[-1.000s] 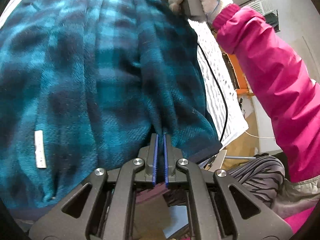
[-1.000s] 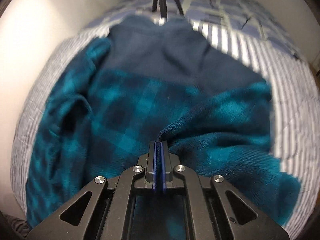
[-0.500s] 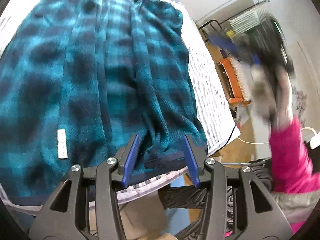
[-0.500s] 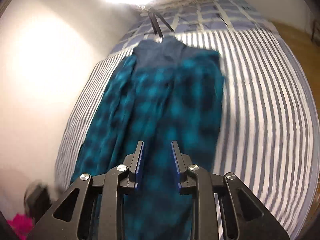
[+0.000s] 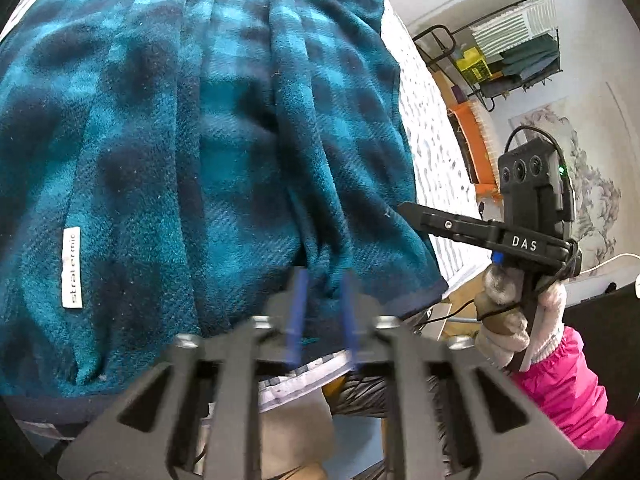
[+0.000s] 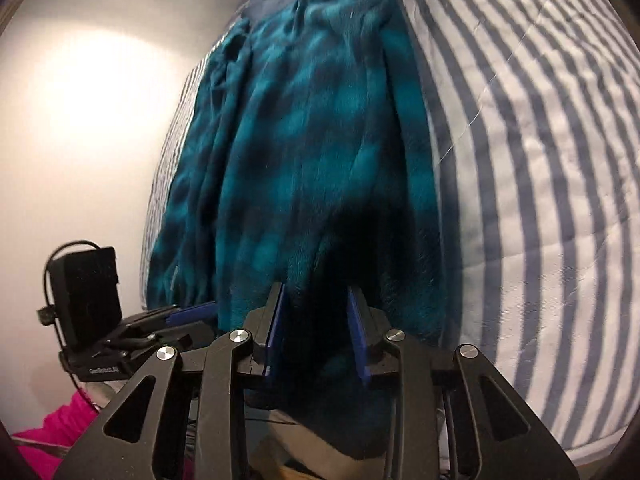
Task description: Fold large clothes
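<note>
**Obs:** Where's the garment?

**Op:** The teal plaid fleece [image 5: 200,140] lies lengthwise on the striped bed cover [image 6: 520,160], with its dark hem at the near edge, by me. The white label [image 5: 72,266] faces up.

**Obs:** Fingers?

**Op:** The left gripper [image 5: 322,312] is closing with a pleat of hem between its pads. The right gripper [image 6: 316,328] is closing too, with hem fabric in its gap. I judge neither clamped yet.

**Obs:** Risks?

**Op:** The pile is thick and layered, so a pad may catch only the top layer and the rest stays behind when I lift. The two bites look uneven, which would skew the fold. The hem sits at the bed's edge, so a slip could drop it off.

**Obs:** Room?

**Op:** The cover is soft and quilted, so it gives me no firm backing. There's a pale wall [image 6: 80,100] along the far side. A wire rack [image 5: 516,52] with boxes and an orange frame [image 5: 476,152] stand beyond. My pink sleeve [image 5: 568,392] is in view.
</note>
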A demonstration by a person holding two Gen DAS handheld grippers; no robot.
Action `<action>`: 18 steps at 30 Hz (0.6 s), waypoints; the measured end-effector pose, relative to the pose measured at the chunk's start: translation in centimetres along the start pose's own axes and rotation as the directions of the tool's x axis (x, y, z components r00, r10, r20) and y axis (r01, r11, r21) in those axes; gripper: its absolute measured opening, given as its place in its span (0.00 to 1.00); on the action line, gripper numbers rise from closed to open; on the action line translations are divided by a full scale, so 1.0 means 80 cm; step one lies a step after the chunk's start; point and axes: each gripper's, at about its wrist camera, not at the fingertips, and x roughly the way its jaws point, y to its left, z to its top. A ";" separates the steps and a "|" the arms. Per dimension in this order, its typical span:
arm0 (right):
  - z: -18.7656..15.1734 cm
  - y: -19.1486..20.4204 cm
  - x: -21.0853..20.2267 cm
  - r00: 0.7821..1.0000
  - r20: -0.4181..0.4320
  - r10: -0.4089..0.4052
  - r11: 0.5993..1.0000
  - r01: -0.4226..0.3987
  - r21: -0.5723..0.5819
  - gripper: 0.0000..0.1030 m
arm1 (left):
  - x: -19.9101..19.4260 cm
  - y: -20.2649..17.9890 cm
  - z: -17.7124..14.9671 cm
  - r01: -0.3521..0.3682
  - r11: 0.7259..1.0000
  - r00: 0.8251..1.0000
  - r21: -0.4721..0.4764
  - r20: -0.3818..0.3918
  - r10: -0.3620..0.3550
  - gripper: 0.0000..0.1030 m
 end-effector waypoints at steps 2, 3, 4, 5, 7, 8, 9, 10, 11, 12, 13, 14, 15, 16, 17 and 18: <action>-0.001 0.004 -0.005 1.000 0.009 0.003 1.000 -0.003 -0.003 0.04 | -0.005 0.003 -0.001 0.037 0.999 0.999 -0.039 0.010 -0.037 0.04; -0.001 0.007 -0.009 1.000 0.023 -0.006 1.000 0.006 -0.006 0.04 | -0.009 0.004 -0.004 0.071 0.996 0.997 -0.059 0.014 -0.070 0.04; -0.003 0.012 -0.019 0.999 0.037 -0.016 1.000 0.017 -0.019 0.04 | -0.013 0.003 -0.006 0.099 0.993 0.995 -0.071 0.015 -0.098 0.03; -0.008 0.017 -0.034 0.998 0.058 -0.027 0.999 0.029 -0.033 0.03 | -0.017 -0.001 -0.009 0.119 0.990 0.993 -0.073 0.016 -0.118 0.03; -0.014 0.021 -0.068 0.995 0.100 -0.023 0.999 0.027 -0.042 0.03 | -0.020 -0.010 -0.014 0.111 0.993 0.994 -0.045 0.014 -0.110 0.03; -0.014 0.021 -0.078 0.993 0.115 -0.018 0.999 0.022 -0.041 0.03 | -0.019 -0.015 -0.018 0.097 0.995 0.995 -0.021 0.012 -0.097 0.03; -0.014 0.022 -0.090 0.990 0.134 -0.042 0.998 0.049 -0.051 0.03 | -0.017 -0.017 -0.019 0.086 0.996 0.996 -0.006 0.010 -0.086 0.03; -0.014 0.024 -0.092 0.986 0.142 -0.088 0.993 0.099 -0.070 0.03 | -0.013 -0.018 -0.020 0.063 0.998 0.998 0.004 0.005 -0.063 0.03; -0.014 0.023 -0.090 0.981 0.142 -0.132 0.986 0.145 -0.083 0.03 | -0.009 -0.016 -0.021 0.044 0.999 0.999 0.004 0.003 -0.044 0.03; -0.015 0.018 -0.084 0.982 0.127 -0.137 0.986 0.147 -0.073 0.03 | -0.006 -0.014 -0.022 0.030 1.000 1.000 -0.001 -0.001 -0.030 0.03; -0.017 0.011 -0.079 0.985 0.113 -0.133 0.988 0.141 -0.060 0.04 | -0.006 -0.012 -0.023 0.026 1.000 1.000 -0.005 -0.004 -0.026 0.03; -0.019 0.004 -0.072 0.987 0.094 -0.131 0.990 0.136 -0.042 0.07 | -0.009 -0.010 -0.024 0.035 0.999 0.999 -0.010 -0.001 -0.035 0.03; -0.021 0.000 -0.069 0.988 0.080 -0.135 0.990 0.138 -0.031 0.07 | -0.013 -0.010 -0.023 0.046 0.999 0.999 -0.014 0.004 -0.045 0.03; -0.023 -0.005 -0.068 0.989 0.073 -0.128 0.991 0.130 -0.025 0.07 | -0.017 -0.009 -0.021 0.052 0.999 0.999 -0.015 0.010 -0.052 0.05; -0.026 -0.010 -0.067 0.992 0.057 -0.110 0.994 0.111 -0.009 0.09 | -0.020 -0.010 -0.018 0.059 0.998 0.998 -0.019 0.017 -0.058 0.09; -0.026 -0.011 -0.067 0.995 0.053 -0.090 0.996 0.090 0.000 0.11 | -0.021 -0.010 -0.015 0.066 0.998 0.998 -0.025 0.022 -0.065 0.25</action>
